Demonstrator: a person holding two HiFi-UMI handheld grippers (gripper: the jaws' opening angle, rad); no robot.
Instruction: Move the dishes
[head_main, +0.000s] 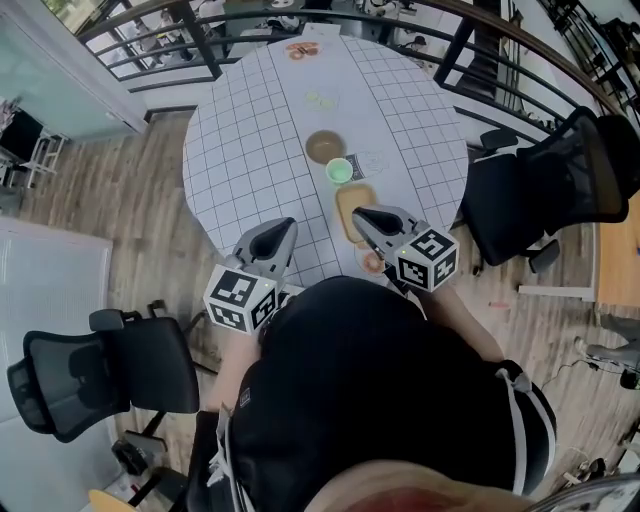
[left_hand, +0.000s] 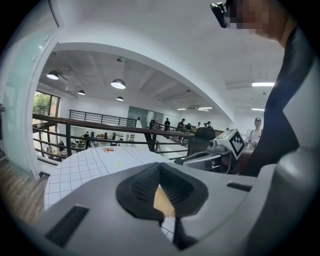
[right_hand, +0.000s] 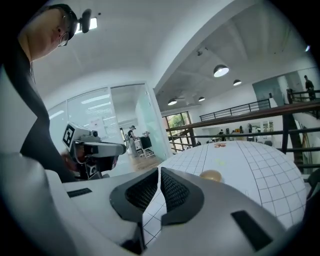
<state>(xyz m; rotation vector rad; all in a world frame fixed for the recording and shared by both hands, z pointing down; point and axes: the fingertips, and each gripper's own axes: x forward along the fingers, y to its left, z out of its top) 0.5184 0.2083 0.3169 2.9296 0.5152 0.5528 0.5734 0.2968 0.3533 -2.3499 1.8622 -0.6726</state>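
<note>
We hold left gripper and right gripper closed, empty. Only the head view shows the cup, 12 o'clock from them.

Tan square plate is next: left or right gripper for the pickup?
Right, probably. In the head view the right gripper has its tips over the tan plate, while the left gripper is over bare table to the plate's left. Both have jaws together, so it must open first.
</note>
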